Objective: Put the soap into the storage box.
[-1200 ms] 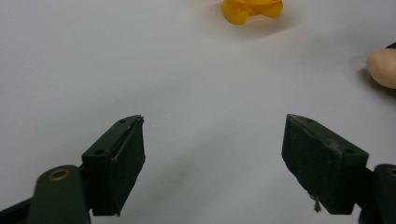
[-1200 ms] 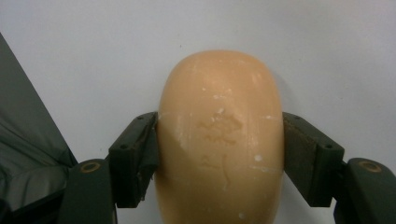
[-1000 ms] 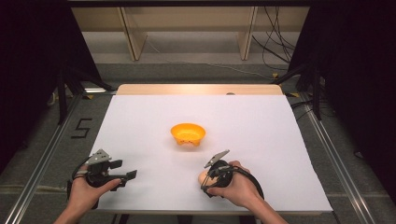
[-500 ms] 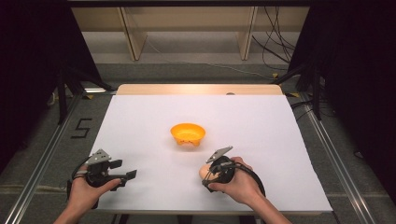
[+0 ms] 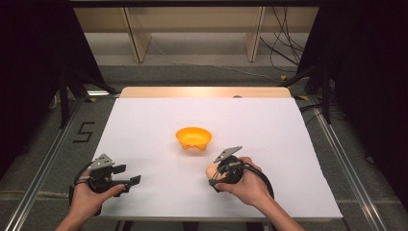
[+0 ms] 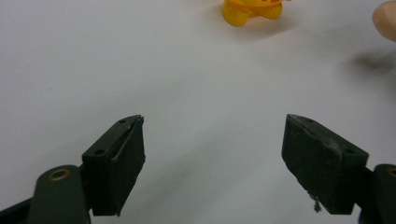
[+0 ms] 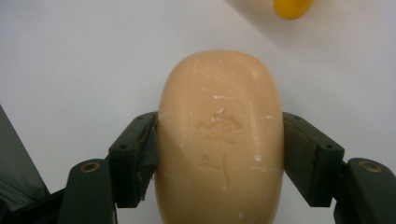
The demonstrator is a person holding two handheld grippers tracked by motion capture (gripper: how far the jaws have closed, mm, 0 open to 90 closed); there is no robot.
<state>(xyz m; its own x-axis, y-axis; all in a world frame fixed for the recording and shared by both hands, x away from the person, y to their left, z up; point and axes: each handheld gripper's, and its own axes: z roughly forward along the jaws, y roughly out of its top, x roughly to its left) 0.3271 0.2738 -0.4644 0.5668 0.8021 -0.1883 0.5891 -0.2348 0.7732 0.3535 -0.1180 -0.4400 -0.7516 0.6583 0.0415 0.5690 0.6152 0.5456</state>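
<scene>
With the right gripper (image 5: pixel 216 174) clenched on the peach soap bar (image 7: pixel 219 140) just above the white tabletop (image 5: pixel 144 120), and the left gripper (image 6: pixel 212 163) released, we should carry the bar level to the orange bowl (image 5: pixel 193 137) ahead and lower it gently inside.

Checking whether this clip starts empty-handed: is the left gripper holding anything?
No, the left gripper stands open over the bare white table with nothing between its jaws.

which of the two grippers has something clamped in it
The right gripper: its black jaws press both sides of a peach oval soap bar. The left gripper gapes over bare white table.
</scene>
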